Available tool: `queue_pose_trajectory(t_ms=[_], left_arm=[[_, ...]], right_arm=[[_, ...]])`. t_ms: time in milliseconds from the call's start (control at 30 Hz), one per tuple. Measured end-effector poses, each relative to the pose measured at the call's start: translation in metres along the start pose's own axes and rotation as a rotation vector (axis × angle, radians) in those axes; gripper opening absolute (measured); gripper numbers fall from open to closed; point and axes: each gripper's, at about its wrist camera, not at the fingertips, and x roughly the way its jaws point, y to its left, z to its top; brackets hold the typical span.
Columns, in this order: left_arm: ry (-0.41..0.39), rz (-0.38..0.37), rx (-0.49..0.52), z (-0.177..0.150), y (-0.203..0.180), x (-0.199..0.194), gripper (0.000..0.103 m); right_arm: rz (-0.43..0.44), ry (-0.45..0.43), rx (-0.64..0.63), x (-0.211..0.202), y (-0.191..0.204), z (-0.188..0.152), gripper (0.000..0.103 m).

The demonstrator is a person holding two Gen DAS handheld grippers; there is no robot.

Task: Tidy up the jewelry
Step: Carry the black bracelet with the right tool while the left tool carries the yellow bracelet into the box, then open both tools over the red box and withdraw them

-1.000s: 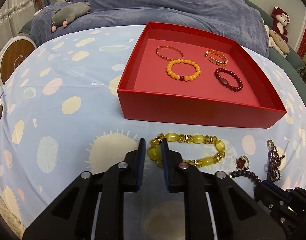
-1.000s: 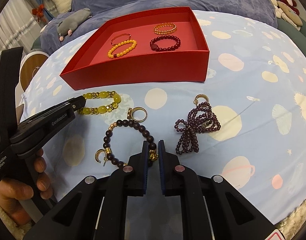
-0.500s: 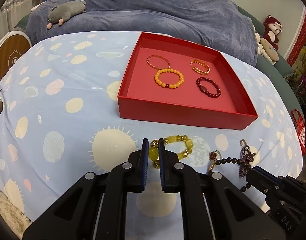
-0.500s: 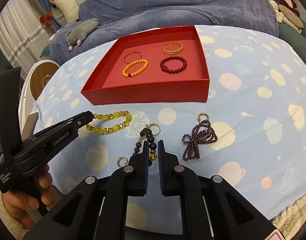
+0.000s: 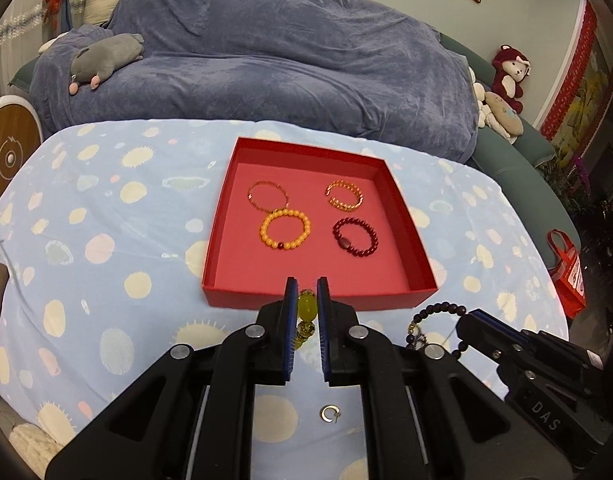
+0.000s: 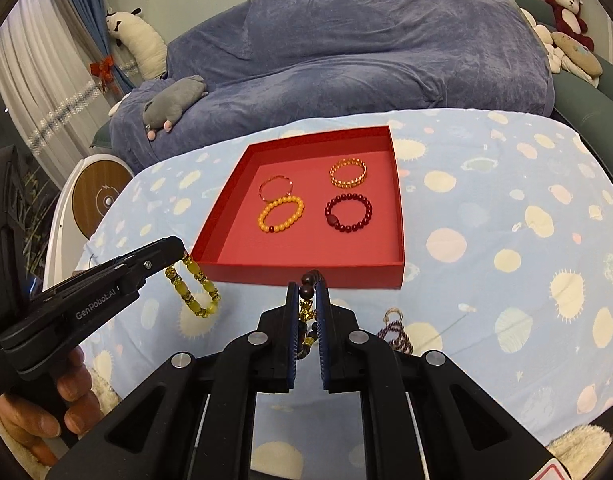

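Note:
A red box point(image 5: 314, 298) point(image 6: 306, 270) on the spotted cloth holds several bracelets: an orange bead one point(image 5: 284, 229), a dark red one point(image 5: 354, 237), a thin gold bangle point(image 5: 267, 196) and a gold chain one point(image 5: 344, 196). My left gripper point(image 5: 306, 290) is shut on a yellow bead bracelet point(image 5: 307, 307) point(image 6: 194, 284), which hangs in the air before the box's near wall. My right gripper point(image 6: 307, 292) is shut on a dark bead bracelet point(image 6: 308, 280) point(image 5: 438, 312), also lifted.
A purple bead strand point(image 6: 394, 332) and a small ring point(image 5: 330, 414) lie on the cloth near me. A blue-covered sofa point(image 5: 286, 60) with a grey plush toy point(image 5: 102, 58) stands behind the table. A round white robot vacuum point(image 6: 100, 196) leans at the left.
Both grippers have risen well above the cloth, each lifting its bracelet off the table, and have drawn toward the box's near wall.

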Motion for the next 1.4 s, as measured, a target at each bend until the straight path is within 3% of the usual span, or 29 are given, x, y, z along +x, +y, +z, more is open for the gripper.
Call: queue_pose_trajectory(t_ms=[267,467,633,867,1167,1400], left_arm=[[-0.081,-0.11,-0.002,0.06,-0.023,0.008,0.009],[-0.033,-0.146,-0.055,0.067,-0.012,0.054,0.009],[0.058,-0.114,-0.097,0.047,0.011,0.098,0.007],[0.132,0.006,-0.077,0.016,0.039,0.125,0.007],[0.141,0.107,-0.011,0.003,0.042,0.132,0.007],[0.12,0.119,-0.022,0.003,0.042,0.129,0.008]], right_arm=[[-0.004,-0.066,-0.037,0.017,0.006,0.053,0.009],[0.015,-0.023,0.026,0.057,-0.007,0.064,0.009],[0.0,0.056,0.066,0.093,-0.017,0.05,0.009],[-0.062,0.121,0.05,0.119,-0.027,0.029,0.009],[-0.075,0.149,0.013,0.132,-0.022,0.027,0.009],[-0.096,0.125,0.009,0.13,-0.019,0.025,0.018]])
